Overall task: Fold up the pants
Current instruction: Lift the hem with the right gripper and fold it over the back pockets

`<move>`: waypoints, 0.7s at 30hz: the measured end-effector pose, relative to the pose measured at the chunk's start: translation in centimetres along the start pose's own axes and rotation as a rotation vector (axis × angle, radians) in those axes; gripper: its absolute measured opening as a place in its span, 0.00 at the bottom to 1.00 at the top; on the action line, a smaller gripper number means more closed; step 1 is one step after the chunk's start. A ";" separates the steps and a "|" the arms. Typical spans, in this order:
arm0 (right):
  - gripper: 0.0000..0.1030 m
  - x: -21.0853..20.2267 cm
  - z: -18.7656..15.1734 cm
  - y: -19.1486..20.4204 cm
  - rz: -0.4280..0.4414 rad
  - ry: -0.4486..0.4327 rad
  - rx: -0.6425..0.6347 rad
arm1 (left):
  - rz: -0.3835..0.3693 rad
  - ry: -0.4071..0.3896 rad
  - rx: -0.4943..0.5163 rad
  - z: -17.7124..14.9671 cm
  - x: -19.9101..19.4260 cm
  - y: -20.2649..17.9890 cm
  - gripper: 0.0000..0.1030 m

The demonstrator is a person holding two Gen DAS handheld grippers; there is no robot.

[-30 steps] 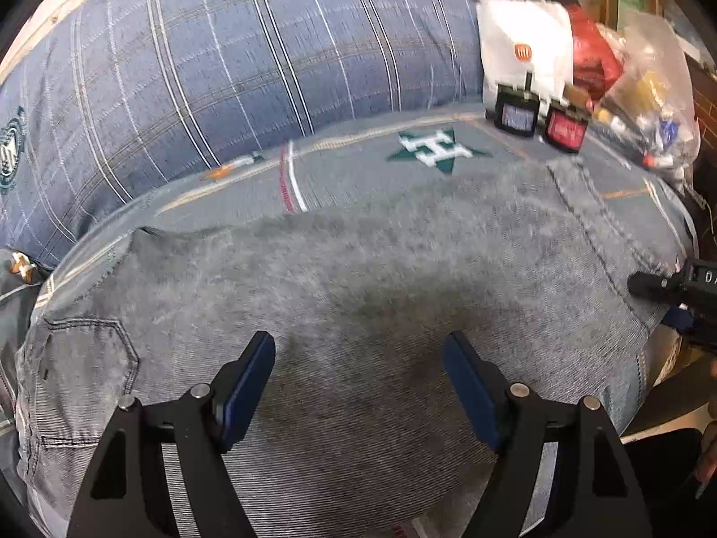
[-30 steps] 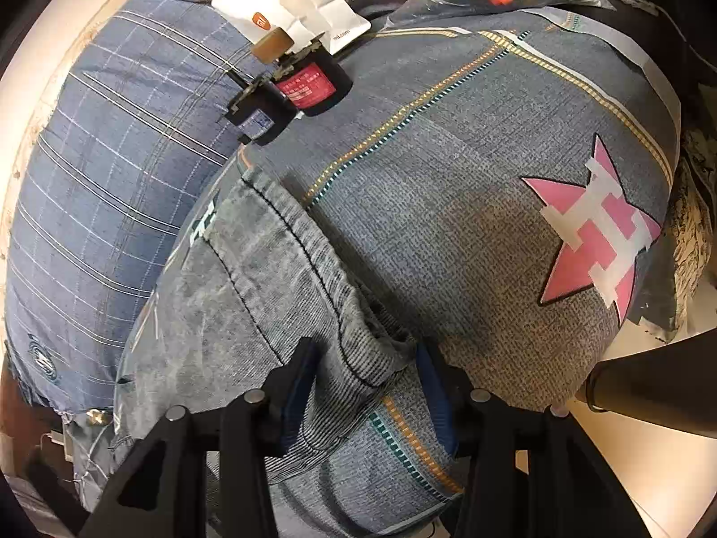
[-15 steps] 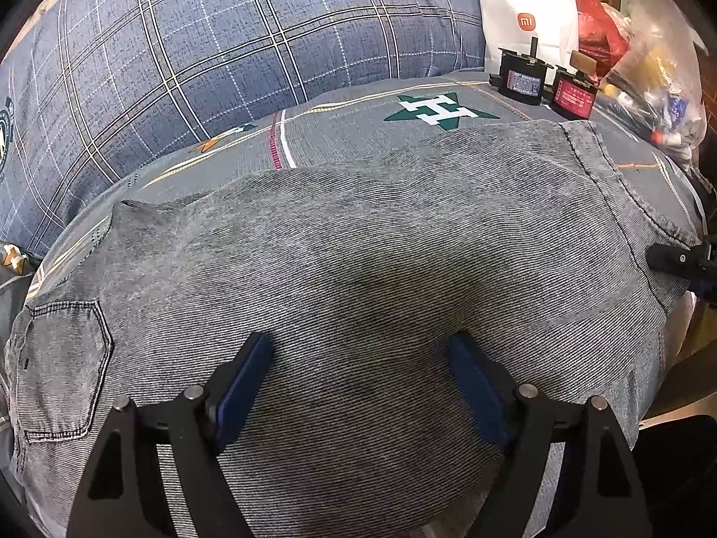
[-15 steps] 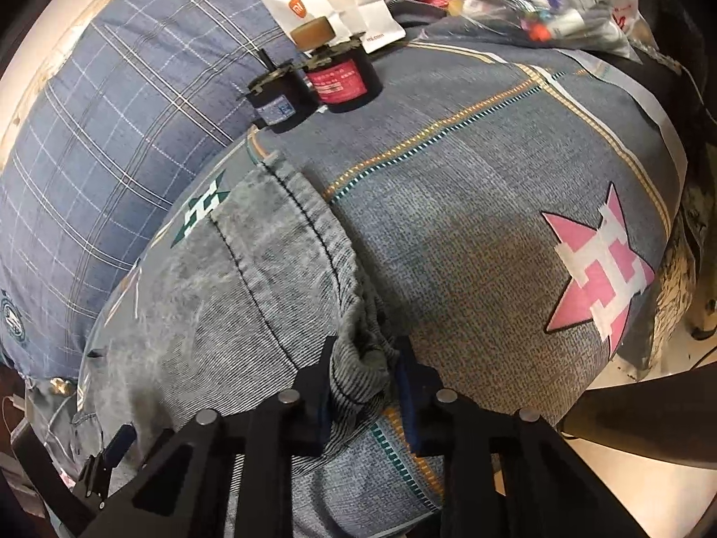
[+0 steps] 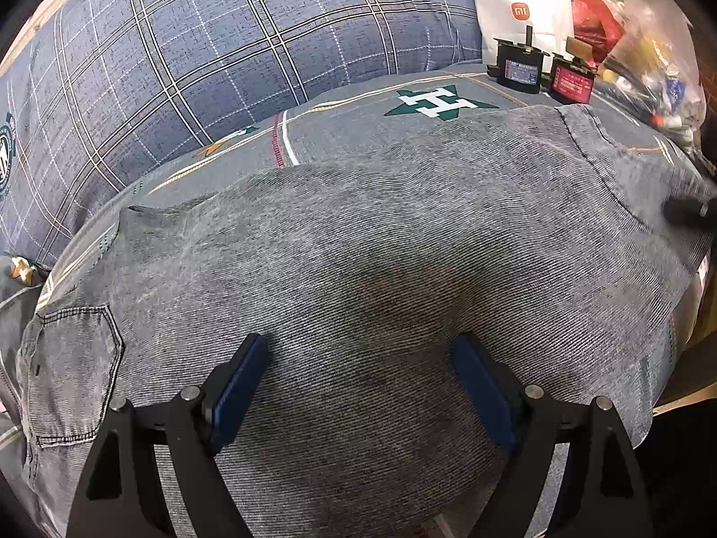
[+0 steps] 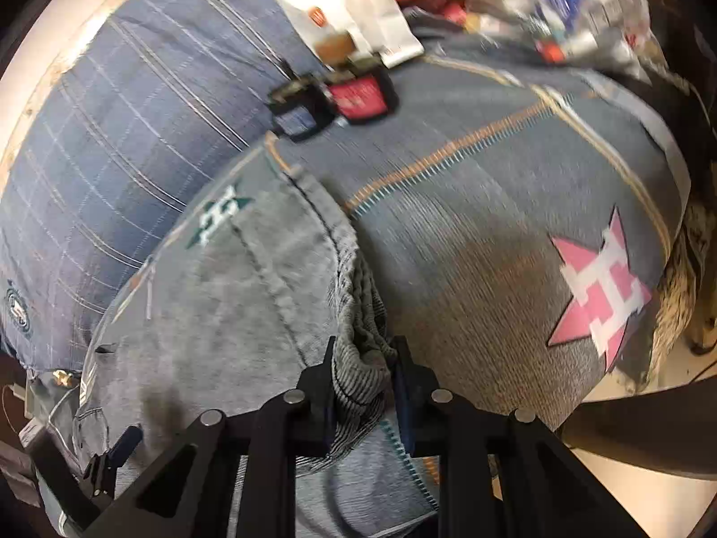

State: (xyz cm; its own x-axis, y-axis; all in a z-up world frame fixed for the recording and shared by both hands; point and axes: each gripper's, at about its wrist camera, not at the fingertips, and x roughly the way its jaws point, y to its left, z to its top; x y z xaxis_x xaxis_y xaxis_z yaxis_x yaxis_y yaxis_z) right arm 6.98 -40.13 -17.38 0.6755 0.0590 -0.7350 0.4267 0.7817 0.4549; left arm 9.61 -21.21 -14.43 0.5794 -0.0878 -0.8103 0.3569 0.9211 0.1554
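Grey denim pants (image 5: 358,269) lie spread across a grey patterned bed cover, back pocket (image 5: 71,358) at the left. My left gripper (image 5: 358,385) is open, its blue pads resting over the pants' near edge with nothing between them. In the right wrist view the pants (image 6: 215,305) lie to the left, and my right gripper (image 6: 363,385) is shut on the bunched hem end (image 6: 363,340) of the pants. The left gripper (image 6: 112,453) shows at the lower left there, and a right gripper fingertip (image 5: 685,213) shows at the right edge of the left wrist view.
A blue plaid pillow (image 5: 224,54) lies behind the pants. Two small black boxes (image 5: 542,74), a white paper bag (image 5: 520,9) and a clear bag of clutter (image 5: 650,58) sit at the far right. The bed cover (image 6: 493,206) has a pink star (image 6: 600,287); the bed edge drops off right.
My right gripper has closed on the pants' hem and is lifting it, bunching the cloth. The left gripper stays open and has shifted slightly over the pants.
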 end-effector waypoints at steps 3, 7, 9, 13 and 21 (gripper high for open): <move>0.20 -2.2 0.3 2.9 0.016 -0.056 -0.080 | -0.054 0.006 -0.038 0.1 -0.1 0.9 0.84; 0.20 -5.4 -0.3 8.8 0.075 -0.132 -0.235 | -0.124 -0.013 -0.131 -0.8 -1.9 3.9 0.83; 0.20 -7.1 -1.5 13.0 0.126 -0.171 -0.344 | -0.121 -0.052 -0.195 -1.8 -3.7 6.7 0.82; 0.20 -8.1 -6.0 21.3 0.249 -0.187 -0.566 | -0.045 -0.119 -0.365 -5.6 -7.6 14.1 0.83; 0.34 5.1 -17.0 27.7 0.334 0.186 -0.748 | 0.143 -0.143 -0.603 -11.2 -11.1 24.1 0.82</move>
State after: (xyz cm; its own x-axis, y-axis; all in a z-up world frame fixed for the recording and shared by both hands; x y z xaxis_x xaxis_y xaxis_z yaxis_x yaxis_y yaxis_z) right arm 11.96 -7.63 -17.11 0.5576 0.4108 -0.7213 -0.3342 0.9065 0.2580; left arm 3.54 6.19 -8.05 0.6975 0.0401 -0.7155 -0.1822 0.9755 -0.1229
